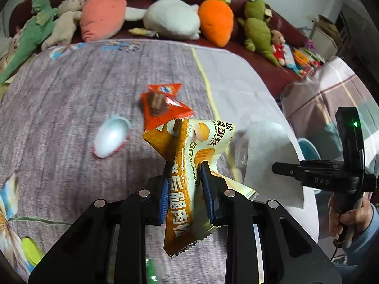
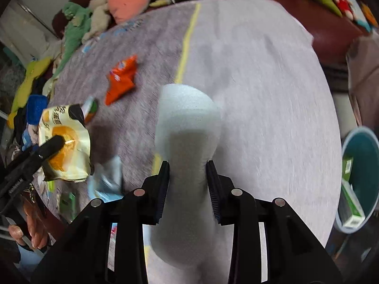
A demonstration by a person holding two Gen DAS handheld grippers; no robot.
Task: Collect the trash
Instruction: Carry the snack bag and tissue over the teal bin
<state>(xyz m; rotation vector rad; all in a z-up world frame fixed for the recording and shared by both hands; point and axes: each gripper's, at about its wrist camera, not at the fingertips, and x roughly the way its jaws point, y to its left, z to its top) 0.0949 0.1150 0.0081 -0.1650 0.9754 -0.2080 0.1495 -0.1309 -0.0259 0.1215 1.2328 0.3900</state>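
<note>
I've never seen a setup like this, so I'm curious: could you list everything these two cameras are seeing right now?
Cake wrapper: one, yellow-brown and cream, clamped in the left gripper.
Foam sheet: one, white, clamped in the right gripper.
Snack wrapper: one, orange, on the bed.
Plastic cup: one, white, on the bed left of the orange wrapper.
Bedspread: one, grey-purple with a yellow stripe.
Plush toys: a row, mixed colours, along the dark red headboard.
Bin: one, teal, right of the bed, with green-and-white boxes inside.
Person's hand: one, holding the right gripper's handle.
</note>
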